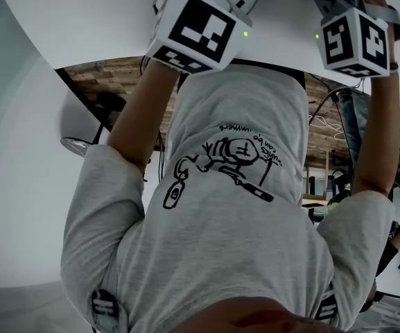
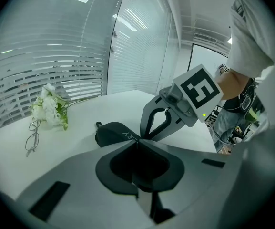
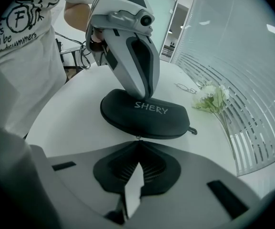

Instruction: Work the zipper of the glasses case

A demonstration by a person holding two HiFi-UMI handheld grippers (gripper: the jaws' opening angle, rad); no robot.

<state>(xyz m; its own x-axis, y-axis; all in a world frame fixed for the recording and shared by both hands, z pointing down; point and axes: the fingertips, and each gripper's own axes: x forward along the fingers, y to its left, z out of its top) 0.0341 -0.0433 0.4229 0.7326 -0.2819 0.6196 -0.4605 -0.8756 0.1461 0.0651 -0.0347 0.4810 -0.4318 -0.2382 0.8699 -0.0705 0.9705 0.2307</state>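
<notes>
A black zippered glasses case (image 3: 144,113) printed SHERY lies on the white table (image 3: 75,128). My right gripper (image 3: 138,138) is shut at the case's near edge, pinching the small metal zipper pull (image 3: 137,137). My left gripper (image 3: 146,95) comes down from above with its jaws shut, its tip resting on the case's far top edge. In the left gripper view the case (image 2: 112,132) lies just past my shut left gripper (image 2: 136,141), and the right gripper (image 2: 141,137) meets it from the right. The head view shows only both marker cubes (image 1: 196,26) and the person's shirt.
White artificial flowers (image 3: 208,97) and a pair of wire eyeglasses (image 3: 187,87) lie at the table's far side, near a glass wall with blinds. In the left gripper view the flowers (image 2: 49,109) and the eyeglasses (image 2: 31,142) sit to the left. The person's torso stands at the table's edge.
</notes>
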